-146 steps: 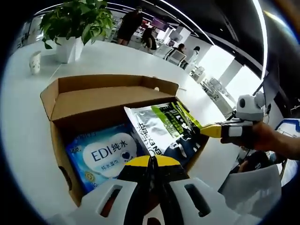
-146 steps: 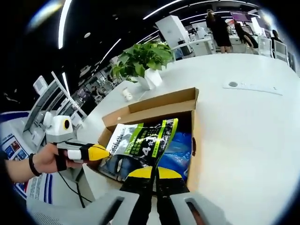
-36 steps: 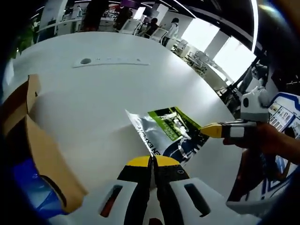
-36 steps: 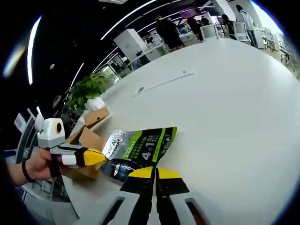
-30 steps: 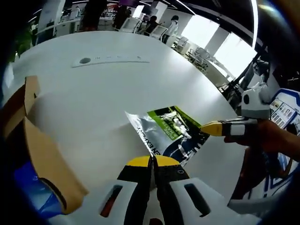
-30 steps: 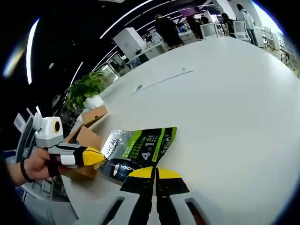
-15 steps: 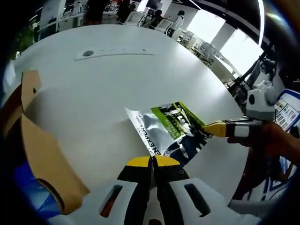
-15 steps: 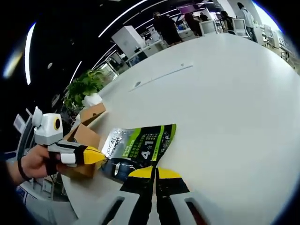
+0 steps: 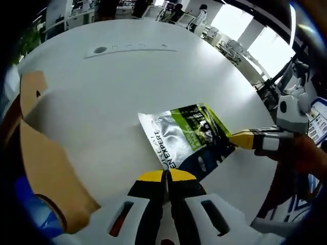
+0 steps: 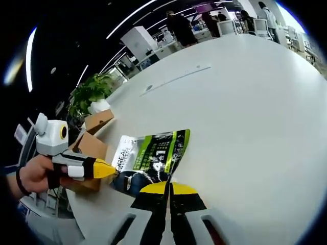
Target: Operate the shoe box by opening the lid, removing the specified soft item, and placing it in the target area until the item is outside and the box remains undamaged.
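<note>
I have the pouch (image 9: 186,138) pinched at two edges: my left gripper (image 9: 166,176) is clenched on its near edge, and my right gripper (image 10: 167,188) is clenched on the opposite edge. In the left gripper view the right gripper reaches in from the right with its yellow tip against the pouch's far corner; in the right gripper view the left gripper (image 10: 104,169) comes in from the left at the white end of the pouch (image 10: 153,155).

The pouch is out of the box (image 9: 43,168) and low over the bare white table (image 9: 117,76), beside the box; I cannot tell whether it already touches the surface.

To finish this step well, I judge that I should bring both hands down level so the pouch lands flat, then free both pairs of jaws together and back straight away, so the soft pack is not dragged or flipped. I should also keep my left hand off the cardboard wall close by, so the box stays undamaged.

The box stands open, its flap (image 9: 30,94) raised. Inside, a blue pack (image 9: 31,212) lies at the bottom.
</note>
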### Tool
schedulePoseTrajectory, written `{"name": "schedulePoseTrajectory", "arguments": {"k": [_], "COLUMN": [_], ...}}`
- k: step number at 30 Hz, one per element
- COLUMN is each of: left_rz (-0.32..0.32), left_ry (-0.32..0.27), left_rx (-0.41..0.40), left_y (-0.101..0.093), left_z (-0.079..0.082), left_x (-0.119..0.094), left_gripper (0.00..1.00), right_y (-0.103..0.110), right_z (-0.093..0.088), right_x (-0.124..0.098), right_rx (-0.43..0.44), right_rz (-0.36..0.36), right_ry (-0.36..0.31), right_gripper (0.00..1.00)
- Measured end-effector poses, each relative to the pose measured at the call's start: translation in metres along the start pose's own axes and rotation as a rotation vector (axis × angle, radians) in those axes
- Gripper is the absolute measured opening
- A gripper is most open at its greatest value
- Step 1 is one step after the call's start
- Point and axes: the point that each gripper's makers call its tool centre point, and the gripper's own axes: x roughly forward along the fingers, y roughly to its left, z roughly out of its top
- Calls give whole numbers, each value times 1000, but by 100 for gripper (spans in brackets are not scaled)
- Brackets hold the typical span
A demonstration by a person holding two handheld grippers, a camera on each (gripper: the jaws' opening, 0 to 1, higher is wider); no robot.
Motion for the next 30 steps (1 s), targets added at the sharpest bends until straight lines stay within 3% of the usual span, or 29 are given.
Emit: {"name": "schedulePoseTrajectory", "arguments": {"k": [10, 30], "left_rz": [18, 4], "left_ry": [37, 23], "left_rx": [-5, -18], "left_y": [1, -4], "left_z": [-7, -5], "left_x": [5, -2], "left_gripper": [0, 11], "right_y": [-1, -2], "right_z": [-2, -4], "right_x": [0, 0], "right_rx": [12, 26], "right_rz": [-4, -14], "right_ry": [0, 8], "right_gripper": [0, 2]}}
